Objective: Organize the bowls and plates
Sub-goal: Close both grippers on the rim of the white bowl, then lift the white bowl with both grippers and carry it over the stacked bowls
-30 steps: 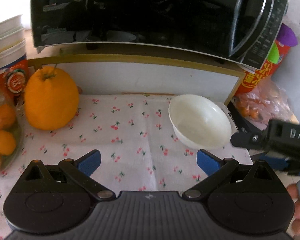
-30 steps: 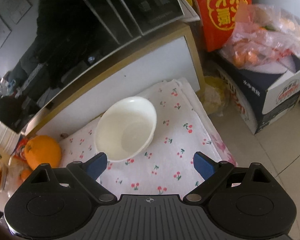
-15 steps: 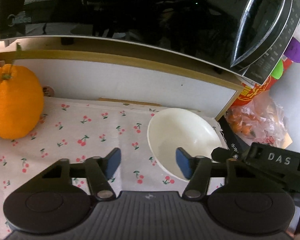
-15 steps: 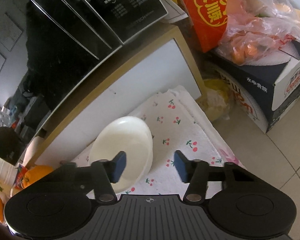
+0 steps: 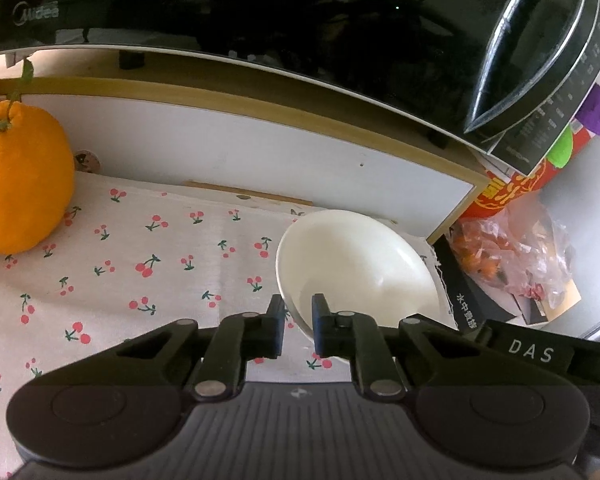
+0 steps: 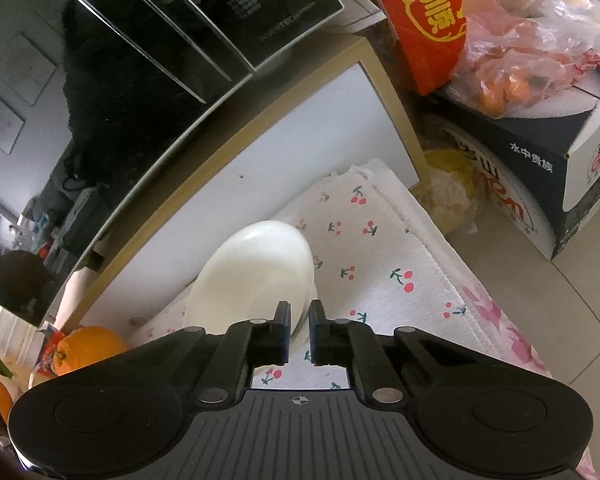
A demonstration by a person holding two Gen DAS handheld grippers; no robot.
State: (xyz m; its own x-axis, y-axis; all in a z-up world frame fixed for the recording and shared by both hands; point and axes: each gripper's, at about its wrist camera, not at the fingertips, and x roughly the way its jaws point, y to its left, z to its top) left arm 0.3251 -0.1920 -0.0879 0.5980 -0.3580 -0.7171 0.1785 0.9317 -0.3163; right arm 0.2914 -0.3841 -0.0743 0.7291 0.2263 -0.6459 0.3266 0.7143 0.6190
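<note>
A white bowl [image 5: 360, 268] sits on the cherry-print cloth [image 5: 140, 264] at its right end, under the shelf with the microwave. My left gripper [image 5: 298, 320] is shut on the bowl's near left rim, one finger inside and one outside. In the right wrist view the same bowl [image 6: 256, 276] shows nearly edge-on, and my right gripper [image 6: 299, 330] is shut on its near right rim. The right gripper's black body [image 5: 532, 350] also shows at the right of the left wrist view, its fingertips hidden there.
A large orange [image 5: 20, 184] stands on the cloth at the left. The black microwave [image 5: 260, 12] overhangs the white shelf front. Right of the cloth are a bag of small oranges [image 6: 512, 60], a red box [image 6: 420, 20] and a dark carton [image 6: 540, 168] on the tiled floor.
Both grippers went from wide open to shut, closing in on the bowl and clamping its rim. The left gripper shifted right, so the orange slid toward the left edge.
</note>
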